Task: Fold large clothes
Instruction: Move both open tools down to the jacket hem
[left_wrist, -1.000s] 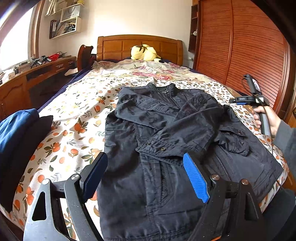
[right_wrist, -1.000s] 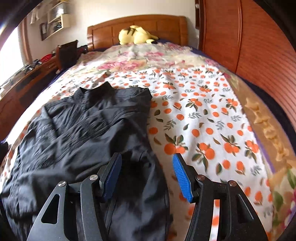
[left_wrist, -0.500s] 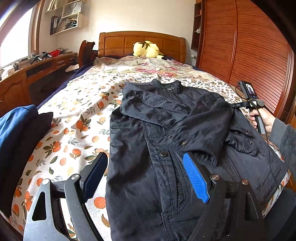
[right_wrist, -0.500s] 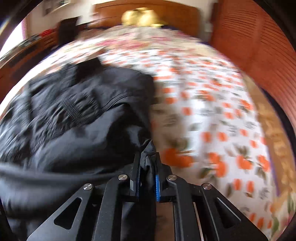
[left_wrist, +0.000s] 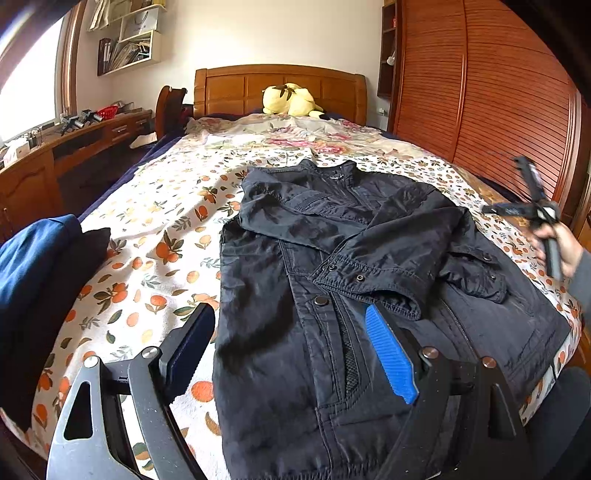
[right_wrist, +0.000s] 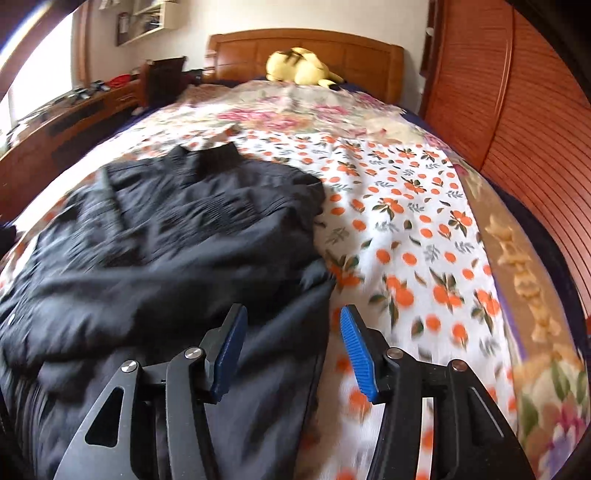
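A white bedspread printed with oranges and green leaves (left_wrist: 155, 236) covers the bed, with a pink-flowered sheet (left_wrist: 295, 136) beyond it toward the carved wooden headboard (left_wrist: 236, 86). A yellow plush toy (left_wrist: 290, 99) lies against that headboard. Slatted reddish-brown wardrobe doors (left_wrist: 491, 96) line the right side. On the left stand a long wooden table (left_wrist: 44, 162), white wall shelves of papers (left_wrist: 129, 44), and a dark blue folded cloth (left_wrist: 26, 266) at the bed's edge.

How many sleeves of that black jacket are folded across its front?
2. One sleeve lies across the jacket from its left shoulder; the other sleeve crosses from the right, cuff near the centre snaps.
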